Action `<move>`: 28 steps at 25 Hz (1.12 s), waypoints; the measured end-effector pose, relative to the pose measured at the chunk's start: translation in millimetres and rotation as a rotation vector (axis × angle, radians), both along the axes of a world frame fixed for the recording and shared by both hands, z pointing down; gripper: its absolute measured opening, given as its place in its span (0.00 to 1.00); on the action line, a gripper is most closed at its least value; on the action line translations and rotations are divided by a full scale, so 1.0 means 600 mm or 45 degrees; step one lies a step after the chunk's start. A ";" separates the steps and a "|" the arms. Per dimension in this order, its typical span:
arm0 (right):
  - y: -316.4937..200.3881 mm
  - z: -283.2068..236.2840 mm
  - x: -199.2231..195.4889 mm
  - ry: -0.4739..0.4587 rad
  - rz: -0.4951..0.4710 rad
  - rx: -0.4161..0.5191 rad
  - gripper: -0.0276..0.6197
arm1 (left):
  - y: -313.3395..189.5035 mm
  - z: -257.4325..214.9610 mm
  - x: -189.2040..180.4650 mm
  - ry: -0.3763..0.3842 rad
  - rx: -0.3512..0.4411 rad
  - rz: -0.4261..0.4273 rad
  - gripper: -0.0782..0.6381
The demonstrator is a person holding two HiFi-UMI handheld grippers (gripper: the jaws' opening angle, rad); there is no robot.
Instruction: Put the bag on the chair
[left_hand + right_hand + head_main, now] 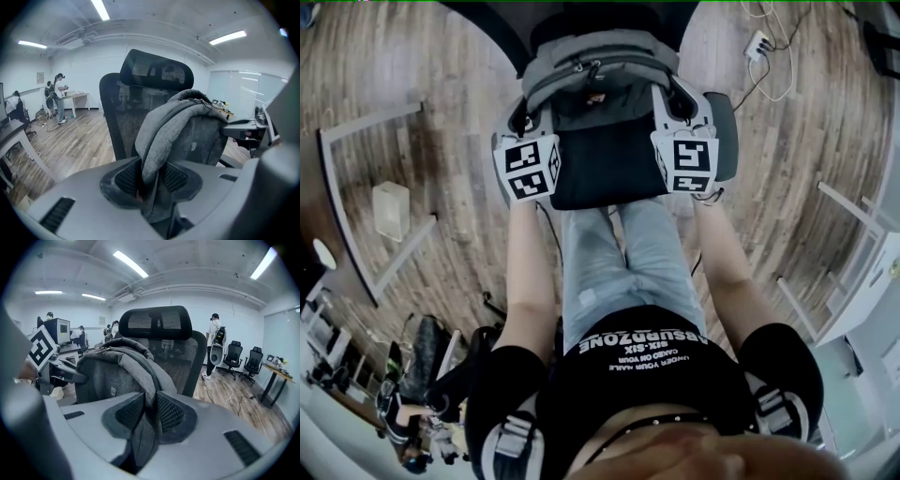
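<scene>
Our left tongs (pixel 151 177) are clamped on a grey padded fold of the bag (pixel 192 136), and our right tongs (pixel 149 411) pinch another fold on its opposite side. The bag hangs upright between the two tongs, just ahead of them, close against the mesh back of the black chair (pixel 154 324); we cannot tell whether it rests on the seat. Beyond the chair, left of our left tongs, people (pixel 59 96) stand by a counter (pixel 77 95) on the wooden floor (pixel 70 136).
</scene>
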State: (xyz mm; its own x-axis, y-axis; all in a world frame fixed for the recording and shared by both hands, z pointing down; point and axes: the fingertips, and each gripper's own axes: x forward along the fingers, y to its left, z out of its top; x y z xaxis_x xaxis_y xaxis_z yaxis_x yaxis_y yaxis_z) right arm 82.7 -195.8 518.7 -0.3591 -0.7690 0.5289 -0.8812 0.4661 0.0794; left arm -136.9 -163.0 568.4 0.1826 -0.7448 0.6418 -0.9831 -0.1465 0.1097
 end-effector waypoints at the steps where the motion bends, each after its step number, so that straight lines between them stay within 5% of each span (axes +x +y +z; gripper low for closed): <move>1: -0.002 0.002 -0.003 -0.002 0.001 -0.002 0.18 | -0.001 0.002 -0.003 0.001 0.000 0.002 0.28; 28: -0.094 0.044 -0.016 0.031 0.016 -0.011 0.18 | -0.079 0.040 -0.013 0.001 -0.016 -0.051 0.28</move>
